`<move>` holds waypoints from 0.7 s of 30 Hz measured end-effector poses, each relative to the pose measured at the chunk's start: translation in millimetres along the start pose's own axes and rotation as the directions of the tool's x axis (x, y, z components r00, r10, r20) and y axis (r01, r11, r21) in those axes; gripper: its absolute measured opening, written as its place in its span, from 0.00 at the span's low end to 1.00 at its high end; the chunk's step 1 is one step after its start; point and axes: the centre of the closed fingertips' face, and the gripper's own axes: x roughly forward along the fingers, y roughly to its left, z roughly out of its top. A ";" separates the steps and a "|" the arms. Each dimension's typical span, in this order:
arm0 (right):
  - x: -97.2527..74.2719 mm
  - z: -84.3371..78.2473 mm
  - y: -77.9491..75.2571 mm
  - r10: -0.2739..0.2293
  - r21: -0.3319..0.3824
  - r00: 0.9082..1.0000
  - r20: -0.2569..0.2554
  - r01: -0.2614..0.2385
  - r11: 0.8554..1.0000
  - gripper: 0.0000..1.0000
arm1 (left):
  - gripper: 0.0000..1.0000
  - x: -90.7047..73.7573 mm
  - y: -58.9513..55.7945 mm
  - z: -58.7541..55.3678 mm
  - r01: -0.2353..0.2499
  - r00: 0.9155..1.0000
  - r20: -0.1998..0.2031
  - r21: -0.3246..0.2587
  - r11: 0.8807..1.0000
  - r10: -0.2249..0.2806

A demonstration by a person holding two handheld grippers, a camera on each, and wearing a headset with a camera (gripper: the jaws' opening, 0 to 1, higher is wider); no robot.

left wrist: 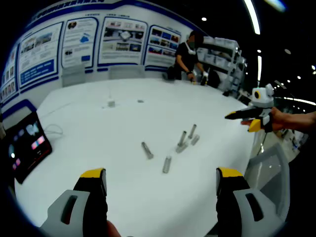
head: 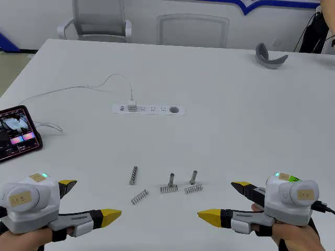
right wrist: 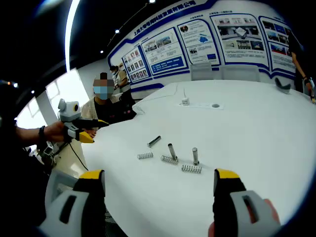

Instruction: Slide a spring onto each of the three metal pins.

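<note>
White tabletop [head: 235, 130] spreads wide across the head view, and both grippers hover low over its near edge. The left gripper [head: 90, 198] has its yellow-tipped jaws spread apart with nothing between them. Same story for the right gripper [head: 225, 200]: jaws wide and empty. Over at the left edge sits a tablet [head: 18, 133] with a lit screen. Further back is a white power strip [head: 148, 109] with a cable plugged in.

Now the small stuff, on the table between the two grippers. The left pin [head: 133, 175] lies flat, while the middle pin [head: 171, 179] and right pin [head: 193, 177] stand upright. All three springs lie loose. The left spring [head: 140, 196] is just in front of the flat pin. The middle spring [head: 169, 189] and right spring [head: 193, 189] each rest at the foot of an upright pin. No spring is on a pin yet.
</note>
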 end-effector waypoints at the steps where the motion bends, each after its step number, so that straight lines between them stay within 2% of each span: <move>1: 0.0 -0.1 -0.2 -0.002 -0.002 1.000 0.001 0.002 1.000 0.93 | 0.93 -0.4 0.3 0.2 -0.001 1.000 0.000 0.000 1.000 0.001; 21: -2.8 2.2 0.4 0.011 0.000 1.000 0.019 -0.011 1.000 0.91 | 0.93 1.9 1.5 0.3 -0.005 1.000 -0.008 -0.010 1.000 0.005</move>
